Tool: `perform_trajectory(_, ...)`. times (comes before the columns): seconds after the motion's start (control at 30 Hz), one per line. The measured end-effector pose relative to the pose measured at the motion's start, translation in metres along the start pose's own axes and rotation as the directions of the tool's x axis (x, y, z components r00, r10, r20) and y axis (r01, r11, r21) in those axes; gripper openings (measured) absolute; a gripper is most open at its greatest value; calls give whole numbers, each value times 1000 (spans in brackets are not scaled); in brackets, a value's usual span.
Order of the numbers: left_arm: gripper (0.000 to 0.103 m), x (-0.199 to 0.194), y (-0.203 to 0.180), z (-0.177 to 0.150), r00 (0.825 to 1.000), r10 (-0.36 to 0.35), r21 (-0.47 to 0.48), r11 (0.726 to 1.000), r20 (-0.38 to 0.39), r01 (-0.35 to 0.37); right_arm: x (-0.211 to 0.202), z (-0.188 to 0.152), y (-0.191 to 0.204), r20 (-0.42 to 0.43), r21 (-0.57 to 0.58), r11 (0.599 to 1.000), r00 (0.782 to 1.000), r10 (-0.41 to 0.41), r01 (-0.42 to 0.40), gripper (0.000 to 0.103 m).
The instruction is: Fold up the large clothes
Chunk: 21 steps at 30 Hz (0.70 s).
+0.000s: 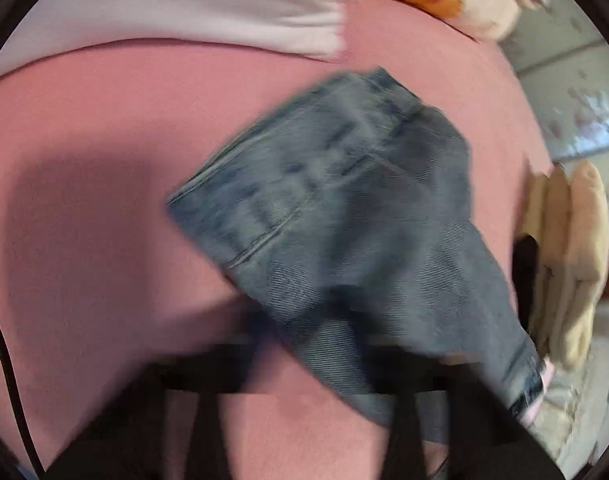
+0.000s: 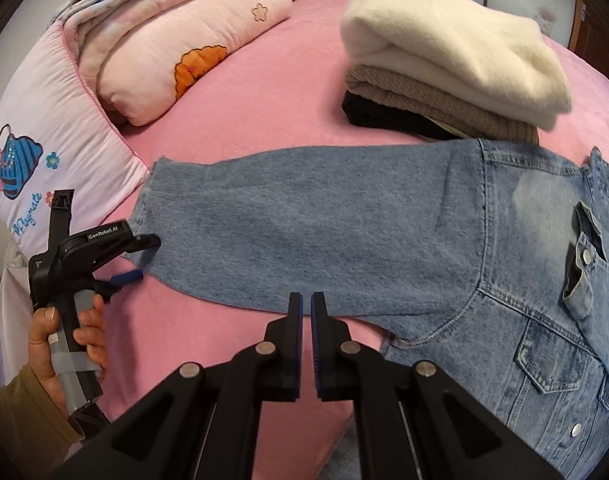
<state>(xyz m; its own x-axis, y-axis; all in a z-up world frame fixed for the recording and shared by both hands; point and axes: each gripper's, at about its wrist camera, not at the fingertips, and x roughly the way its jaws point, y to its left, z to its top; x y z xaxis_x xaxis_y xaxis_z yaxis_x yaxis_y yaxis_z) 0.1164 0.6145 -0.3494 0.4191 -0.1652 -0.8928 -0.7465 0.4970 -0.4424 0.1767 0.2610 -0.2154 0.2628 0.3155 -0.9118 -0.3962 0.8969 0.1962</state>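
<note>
A blue denim jacket (image 2: 504, 280) lies spread on the pink bed sheet (image 2: 264, 112), with one sleeve (image 2: 304, 220) stretched out to the left. My right gripper (image 2: 306, 304) is shut at the sleeve's near edge, and no cloth shows between its pads. A hand holds my left gripper (image 2: 138, 258) at the sleeve's cuff (image 2: 152, 184); its fingers stand apart around the cuff's lower corner. The left wrist view is blurred: the cuff end of the sleeve (image 1: 344, 220) runs down between two dark fingers (image 1: 210, 420) that stand wide apart.
A pile of folded clothes (image 2: 444, 60), cream on top, sits behind the jacket and also shows as a folded pile (image 1: 576, 260) at the right edge. A rolled pink quilt (image 2: 176, 40) and a pillow (image 2: 44, 140) line the bed's far left. A white quilt (image 1: 184, 12) lies beyond the cuff.
</note>
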Motion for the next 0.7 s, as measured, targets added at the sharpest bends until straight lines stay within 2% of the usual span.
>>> perform_trajectory(0.13,5,-15,-28,-5,998,56,36,998,39,-57,-9,-1,-14,-5,44,999,1000,-20,20,4)
perform_trajectory(0.23,5,-51,-74,-18,993,35,151,987,116,-52,-22,-4,-29,-5,87,995,999,-43,43,4)
perform_trajectory(0.33,5,-84,-124,-40,987,-3,294,955,158,-44,-39,-8,-49,2,151,987,998,-57,56,4)
perform_trajectory(0.37,5,-94,-145,-51,986,-25,352,935,167,-36,-45,-9,-55,7,166,984,998,-64,62,4)
perform_trajectory(0.47,5,-111,-203,-88,984,-120,503,863,129,39,-63,-15,-77,24,222,971,995,-96,89,4)
perform_trajectory(0.53,5,-112,-243,-122,981,-172,595,799,87,88,-75,-20,-95,34,265,959,993,-115,102,4)
perform_trajectory(0.6,5,-104,-286,-162,976,-218,679,719,18,148,-88,-28,-116,46,305,944,988,-150,129,4)
perform_trajectory(0.67,5,-88,-322,-206,972,-233,754,631,-39,182,-100,-41,-144,55,353,920,978,-199,168,4)
perform_trajectory(0.7,12,-74,-340,-227,971,-224,784,587,-82,202,-104,-47,-155,54,374,909,974,-218,183,4)
